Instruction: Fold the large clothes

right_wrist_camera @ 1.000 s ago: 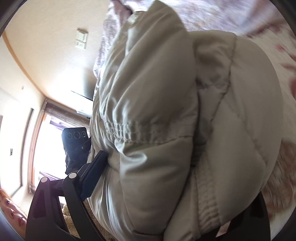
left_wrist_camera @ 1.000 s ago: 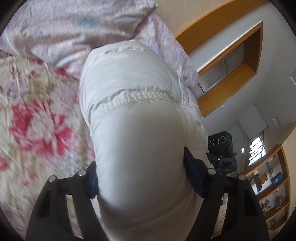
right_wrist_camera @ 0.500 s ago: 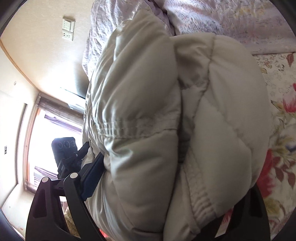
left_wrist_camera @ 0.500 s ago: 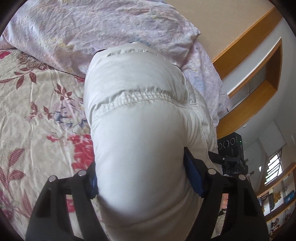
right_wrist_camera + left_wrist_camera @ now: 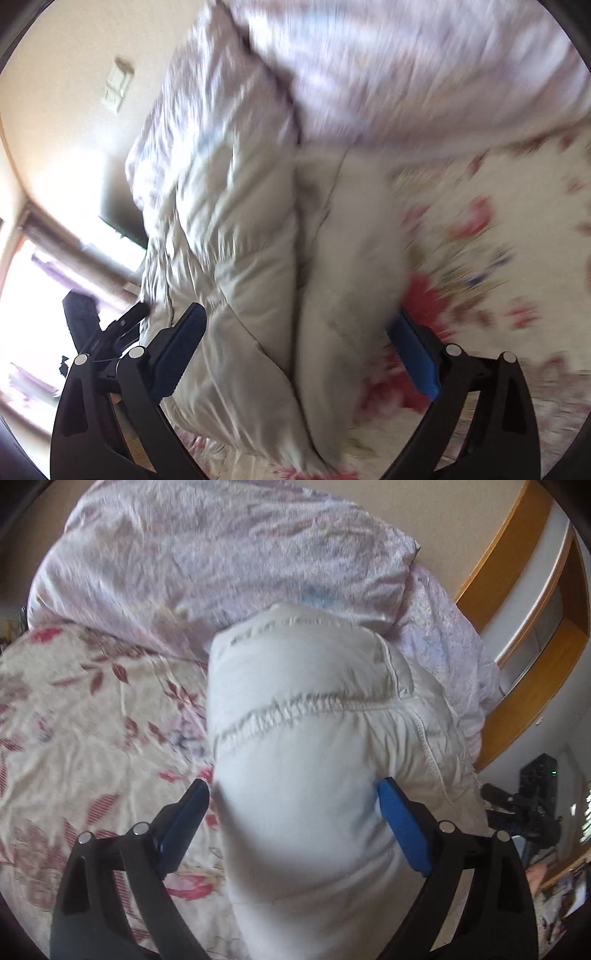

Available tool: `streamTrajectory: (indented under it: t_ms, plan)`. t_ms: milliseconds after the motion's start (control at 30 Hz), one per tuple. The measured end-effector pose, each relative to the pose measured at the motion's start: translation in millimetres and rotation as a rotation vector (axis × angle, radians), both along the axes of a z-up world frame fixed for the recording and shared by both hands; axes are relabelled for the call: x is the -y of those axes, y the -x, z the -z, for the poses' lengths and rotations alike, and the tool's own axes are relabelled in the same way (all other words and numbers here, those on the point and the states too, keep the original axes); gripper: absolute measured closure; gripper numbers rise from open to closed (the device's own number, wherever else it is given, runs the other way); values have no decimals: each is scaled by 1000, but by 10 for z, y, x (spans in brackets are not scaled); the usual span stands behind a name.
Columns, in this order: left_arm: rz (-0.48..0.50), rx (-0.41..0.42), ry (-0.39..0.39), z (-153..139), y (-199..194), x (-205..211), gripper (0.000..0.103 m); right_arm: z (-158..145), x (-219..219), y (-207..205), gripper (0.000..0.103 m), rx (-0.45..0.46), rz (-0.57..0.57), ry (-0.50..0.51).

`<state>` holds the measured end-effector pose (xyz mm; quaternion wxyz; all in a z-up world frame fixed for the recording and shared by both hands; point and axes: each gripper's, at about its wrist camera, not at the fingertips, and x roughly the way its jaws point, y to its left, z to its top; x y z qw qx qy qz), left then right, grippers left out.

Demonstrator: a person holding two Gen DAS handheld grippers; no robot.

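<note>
A folded pale grey puffer jacket (image 5: 306, 738) lies on the floral bedspread (image 5: 85, 716), its far end against a lilac pillow (image 5: 221, 554). My left gripper (image 5: 291, 823) is open, its blue pads on either side of the jacket's near end with a gap at the left pad. In the right wrist view the jacket (image 5: 258, 258) lies between the open jaws of my right gripper (image 5: 295, 350), and both pads stand clear of it. This view is blurred by motion.
A second lilac pillow (image 5: 443, 627) lies at the bed's edge. A wooden wall shelf (image 5: 535, 602) is beyond the bed. A camera on a tripod (image 5: 528, 805) stands beside the bed. A window (image 5: 33, 295) and a wall switch (image 5: 116, 88) show in the right wrist view.
Both grippers have opened and let go of the jacket, which now rests on the bed against the pillow. Both have pulled back a little; the right view is still moving.
</note>
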<state>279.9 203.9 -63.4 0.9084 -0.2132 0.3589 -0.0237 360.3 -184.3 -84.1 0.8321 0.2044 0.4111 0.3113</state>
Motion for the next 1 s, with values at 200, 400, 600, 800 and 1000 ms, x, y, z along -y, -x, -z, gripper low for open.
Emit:
streamTrajectory:
  t_ms: [200, 400, 600, 800, 1000]
  plan:
    - [-22, 58, -342, -362, 10, 321, 2, -560, -134, 155, 6, 214, 49, 120]
    - [12, 24, -532, -357, -194, 685, 2, -631, -1010, 106, 42, 361, -3, 349]
    - [19, 33, -511, -296, -324, 767, 3, -619, -1196, -8, 59, 456, 13, 389]
    - [28, 8, -418, -134, -449, 724, 3, -277, -1255, -298, 62, 382, 32, 503]
    - [22, -3, -425, -10, -530, 775, 2, 26, -1216, -406, 63, 325, 51, 473]
